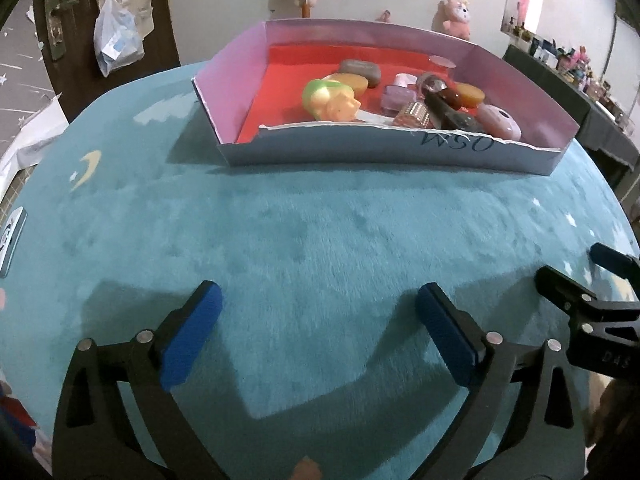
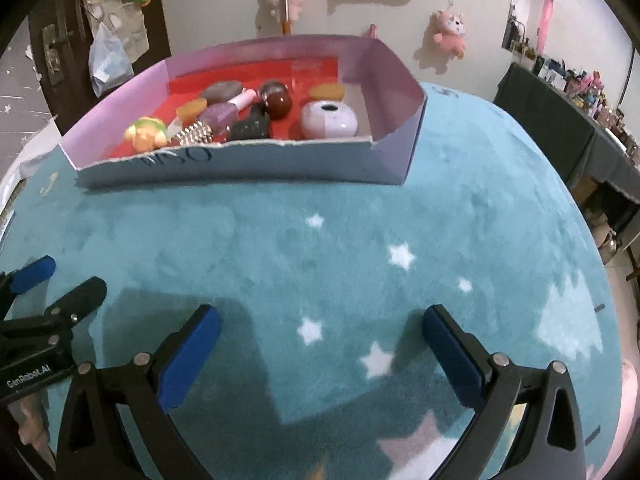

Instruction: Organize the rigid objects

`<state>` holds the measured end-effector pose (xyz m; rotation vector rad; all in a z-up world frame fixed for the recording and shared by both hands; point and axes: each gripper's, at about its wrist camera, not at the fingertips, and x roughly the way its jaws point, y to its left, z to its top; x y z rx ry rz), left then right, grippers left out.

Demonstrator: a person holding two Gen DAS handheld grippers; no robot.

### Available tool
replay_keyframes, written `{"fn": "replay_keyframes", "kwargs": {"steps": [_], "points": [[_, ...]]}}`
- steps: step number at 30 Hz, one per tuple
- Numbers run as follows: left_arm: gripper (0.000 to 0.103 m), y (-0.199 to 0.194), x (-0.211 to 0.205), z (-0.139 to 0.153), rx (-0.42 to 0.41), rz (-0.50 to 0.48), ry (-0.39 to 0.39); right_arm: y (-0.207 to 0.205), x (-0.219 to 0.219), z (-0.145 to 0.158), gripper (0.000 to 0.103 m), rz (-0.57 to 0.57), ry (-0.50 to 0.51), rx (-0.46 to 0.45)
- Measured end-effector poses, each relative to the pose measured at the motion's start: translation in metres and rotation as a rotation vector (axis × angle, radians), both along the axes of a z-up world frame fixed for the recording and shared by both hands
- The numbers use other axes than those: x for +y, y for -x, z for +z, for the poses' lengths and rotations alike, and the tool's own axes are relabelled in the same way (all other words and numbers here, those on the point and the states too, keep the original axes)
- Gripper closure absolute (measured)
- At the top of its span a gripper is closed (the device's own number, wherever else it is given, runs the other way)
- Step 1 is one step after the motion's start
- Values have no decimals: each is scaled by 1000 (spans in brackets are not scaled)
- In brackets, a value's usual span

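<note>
- A shallow cardboard tray (image 1: 360,152) with pale lilac walls and a red floor sits on the far part of a teal plush cloth (image 1: 304,240); its long axis runs across the view, left to right, and its torn near wall bears handwritten letters.
- All the small items lie inside the tray: a green-and-yellow toy figure (image 1: 330,100), a grey oval bar (image 1: 360,71), an amber oval bar (image 1: 469,95), a lilac nail polish bottle (image 2: 228,112) lying on its side with its pink cap pointing to the far right, a dark bottle with a round brown stopper (image 2: 276,100), and a pale lilac rounded case (image 2: 328,122) near the tray's right end.
- The left gripper (image 1: 319,332) hangs over bare cloth near the tray's front, jaws spread wide with nothing between them.
- The right gripper (image 2: 321,354) is likewise spread wide and empty, over white stars (image 2: 401,255) printed on the cloth.
- The two grippers are side by side, each at the edge of the other's view.
</note>
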<state>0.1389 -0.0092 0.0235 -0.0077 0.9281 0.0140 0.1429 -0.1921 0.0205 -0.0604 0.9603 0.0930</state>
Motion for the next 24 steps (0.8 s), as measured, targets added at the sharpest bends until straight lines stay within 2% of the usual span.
{"fn": "replay_keyframes", "kwargs": {"steps": [3,24], "points": [[0,-1,-1,-1,6,1,0,1,0,0,0,-3,-2,0],[0,-5,3,1,4,-2,-2,-1,-3,2,0,-27,-3,1]]}}
